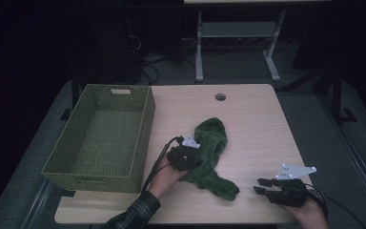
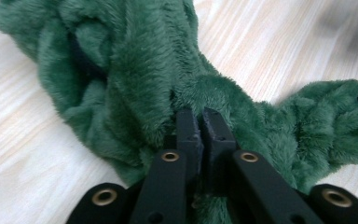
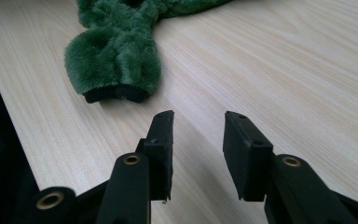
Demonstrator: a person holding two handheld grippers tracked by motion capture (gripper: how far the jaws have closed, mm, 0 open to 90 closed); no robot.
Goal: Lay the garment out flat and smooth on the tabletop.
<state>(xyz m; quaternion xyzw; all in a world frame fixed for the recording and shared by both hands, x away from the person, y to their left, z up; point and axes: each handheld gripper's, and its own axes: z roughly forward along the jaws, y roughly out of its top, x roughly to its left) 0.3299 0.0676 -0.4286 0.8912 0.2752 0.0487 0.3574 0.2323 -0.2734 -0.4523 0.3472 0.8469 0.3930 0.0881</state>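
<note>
Left claw [image 2: 200, 122] pinched nearly shut on a fold of the green plush sock [image 2: 135, 79], pile bunched up around both tips, wrist coming in from 6 o'clock in the high view. Right claw [image 3: 198, 126] parted by a moderate gap with nothing between the pads, hovering low over bare wood at about 4 o'clock from the sock, well apart from it. Sock [image 1: 210, 155] lying near the middle of the bench [image 1: 252, 124], long axis running from 12 o'clock down toward 5 o'clock, bent midway where the left claw [image 1: 190, 160] grips; dark-edged cuff end nearest the right claw [image 1: 263, 186], wider rumpled end toward the far side. Fabric thick, fuzzy, deep green, creased into soft ridges. Bench top pale wood grain, rounded corners, a round cable hole [image 1: 220, 97] near the far edge. Woven olive basket [image 1: 124, 93] at 9 o'clock, rectangular, a handle slot in its far wall. Beyond, dim room, grey floor, metal legs of another table [image 1: 199, 47].
</note>
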